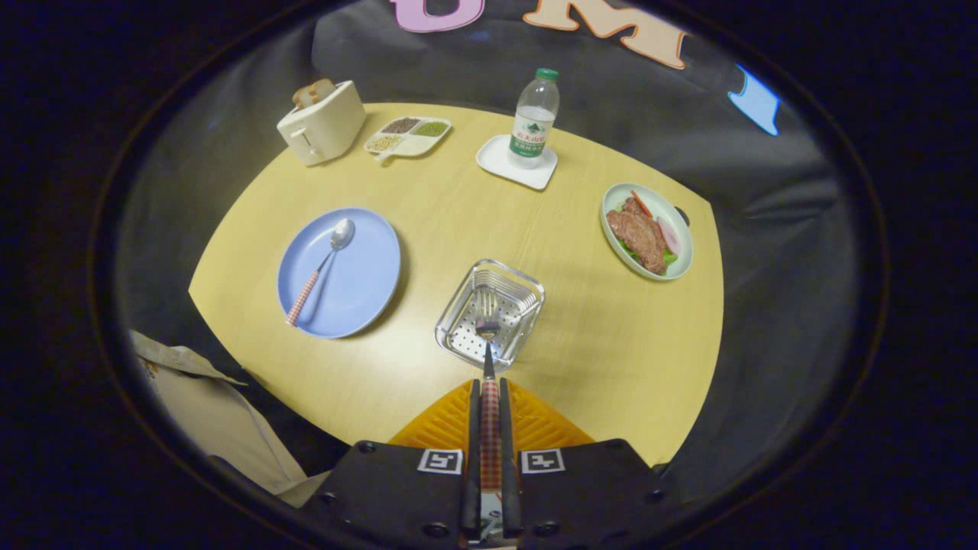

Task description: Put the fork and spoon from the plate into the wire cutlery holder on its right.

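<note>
Between the fingers of the gripper (489,397), the fork (488,321) was clamped, tines over the wire cutlery holder (519,286); the spoon (325,267) lay on the plate (367,267).

Our gripper (489,397) pinches the fork (488,321) above the wire holder (458,317); the spoon (321,269) lies on the blue plate (367,267).
</note>
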Available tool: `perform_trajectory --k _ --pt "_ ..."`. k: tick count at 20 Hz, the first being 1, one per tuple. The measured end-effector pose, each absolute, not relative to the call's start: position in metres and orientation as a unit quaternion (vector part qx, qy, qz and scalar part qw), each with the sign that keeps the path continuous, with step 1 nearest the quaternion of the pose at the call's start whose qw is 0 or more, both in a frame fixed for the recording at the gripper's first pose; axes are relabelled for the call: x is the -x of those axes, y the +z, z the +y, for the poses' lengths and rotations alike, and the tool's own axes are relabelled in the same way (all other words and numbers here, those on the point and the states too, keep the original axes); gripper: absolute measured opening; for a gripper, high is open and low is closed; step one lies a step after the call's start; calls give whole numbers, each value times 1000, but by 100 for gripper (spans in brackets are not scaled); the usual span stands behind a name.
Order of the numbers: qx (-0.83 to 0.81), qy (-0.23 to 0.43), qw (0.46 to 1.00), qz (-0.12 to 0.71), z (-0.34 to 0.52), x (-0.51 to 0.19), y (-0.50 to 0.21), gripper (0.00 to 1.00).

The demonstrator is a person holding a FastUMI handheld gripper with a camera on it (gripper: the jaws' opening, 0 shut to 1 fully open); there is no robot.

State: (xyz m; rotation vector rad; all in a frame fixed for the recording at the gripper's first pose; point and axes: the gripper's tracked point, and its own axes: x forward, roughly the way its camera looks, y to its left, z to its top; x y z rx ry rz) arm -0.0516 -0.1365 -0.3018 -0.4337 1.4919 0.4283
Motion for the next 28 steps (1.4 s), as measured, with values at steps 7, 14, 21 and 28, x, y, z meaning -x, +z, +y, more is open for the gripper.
perform_trajectory --k 7,14,21,28 --pt "206 198 647 707 -129 55 -332 14" --pt "202 184 634 723 -130 48 -341 14" --pt "195 178 632 728 -129 43 -349 14" --pt "167 164 663 711 -126 30 -340 45"
